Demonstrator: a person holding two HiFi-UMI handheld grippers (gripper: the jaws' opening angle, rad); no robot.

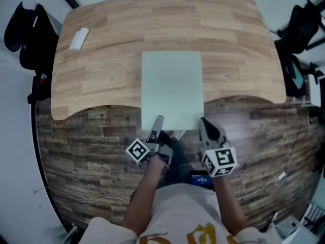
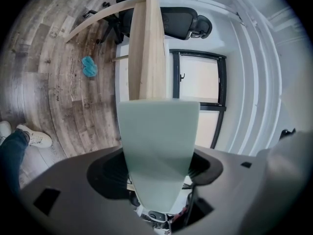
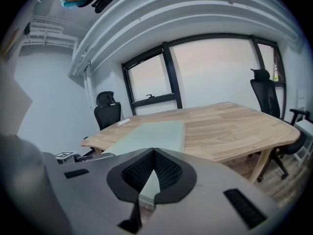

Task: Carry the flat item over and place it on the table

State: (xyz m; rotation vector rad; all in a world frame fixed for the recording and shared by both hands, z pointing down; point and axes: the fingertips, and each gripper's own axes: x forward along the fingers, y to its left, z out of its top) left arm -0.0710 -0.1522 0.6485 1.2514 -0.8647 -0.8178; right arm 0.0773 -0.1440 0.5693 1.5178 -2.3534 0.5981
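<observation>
Sheet [image 1: 171,88] down on tabletop [image 1: 228,44] — left gripper [image 1: 158,122] jaws wide around its edge, right gripper [image 1: 205,124] jaws closed — next, probably, back both out gently.

The person wears a cream T-shirt [image 1: 177,215] with gold-brown print. Just above the T-shirt are dark trousers [image 1: 179,165] and a white shoe [image 2: 35,138]. The left hand-held gripper [image 1: 158,122] and right hand-held gripper [image 1: 204,123] are matte grey with black ribbed pads — each bears a white cube of black square markers.
</observation>
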